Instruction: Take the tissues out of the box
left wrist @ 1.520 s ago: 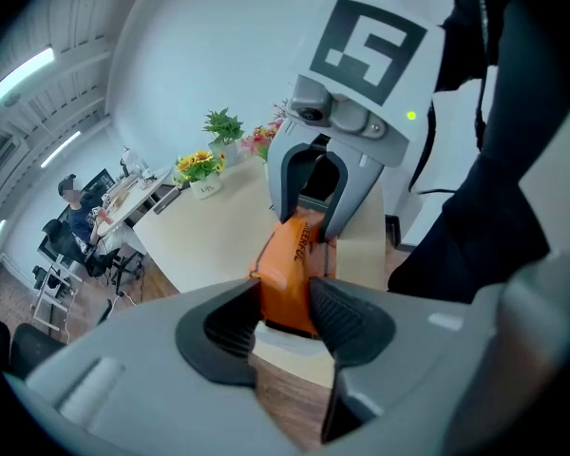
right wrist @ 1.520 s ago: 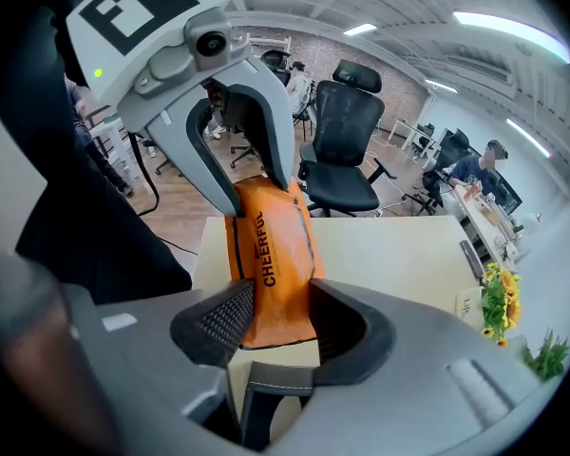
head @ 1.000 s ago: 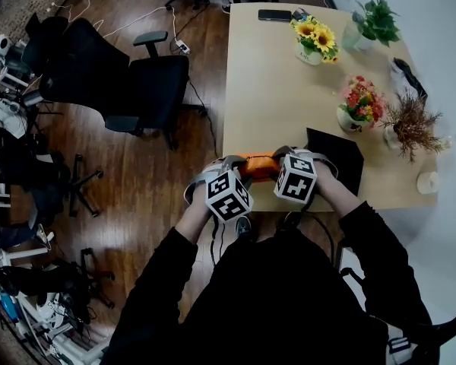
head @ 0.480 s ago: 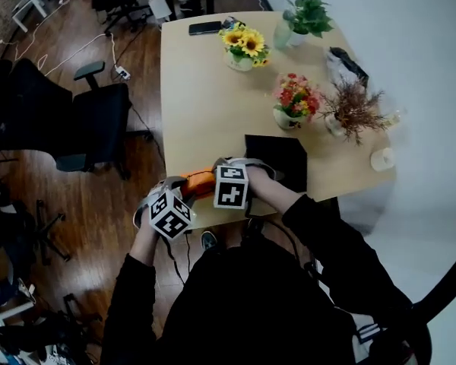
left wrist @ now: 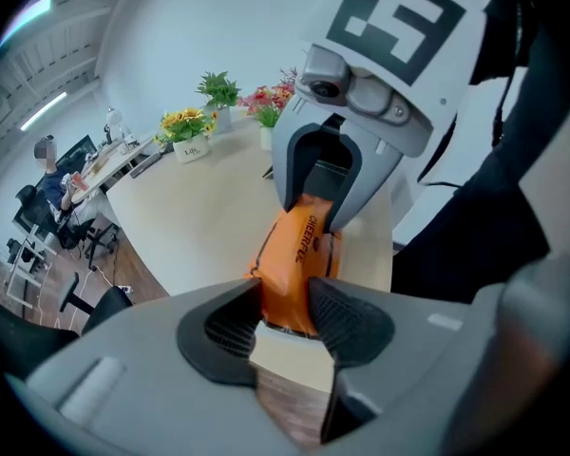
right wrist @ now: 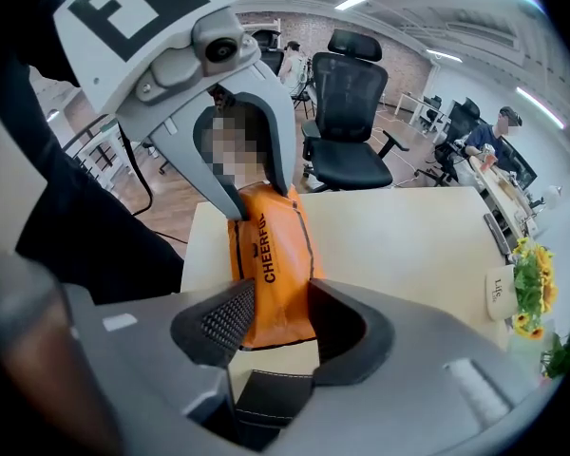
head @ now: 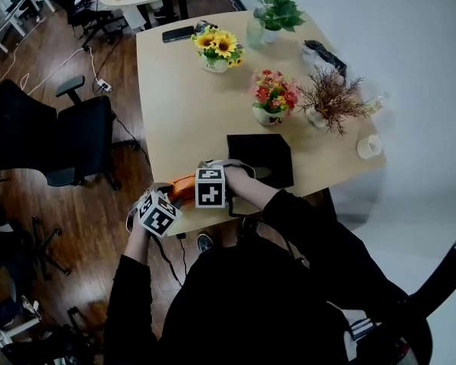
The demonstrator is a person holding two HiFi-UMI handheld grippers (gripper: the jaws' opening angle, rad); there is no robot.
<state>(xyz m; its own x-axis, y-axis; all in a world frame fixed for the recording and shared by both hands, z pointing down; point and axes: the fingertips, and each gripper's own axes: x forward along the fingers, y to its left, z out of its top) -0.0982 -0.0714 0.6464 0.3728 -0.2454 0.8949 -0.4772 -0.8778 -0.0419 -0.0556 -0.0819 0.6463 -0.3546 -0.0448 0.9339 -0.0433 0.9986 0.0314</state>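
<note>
An orange tissue pack [head: 184,188] hangs over the table's near left corner, held end to end between both grippers. My left gripper [head: 167,201] is shut on one end; in the left gripper view its pads [left wrist: 340,317] pinch the orange pack [left wrist: 299,245]. My right gripper [head: 197,191] is shut on the other end, and its jaws press on both sides of the orange pack [right wrist: 271,255] in the right gripper view. A black box [head: 261,158] lies flat on the table just right of the right gripper.
On the wooden table [head: 190,112] stand a sunflower pot [head: 215,50], a red flower pot [head: 272,101], a green plant [head: 273,12], dried twigs [head: 330,101] and a phone [head: 178,33]. Office chairs [head: 76,139] stand left of the table.
The head view has swung, so the table sits further left and higher in the frame. Both grippers still hold the orange pack at the same table corner.
</note>
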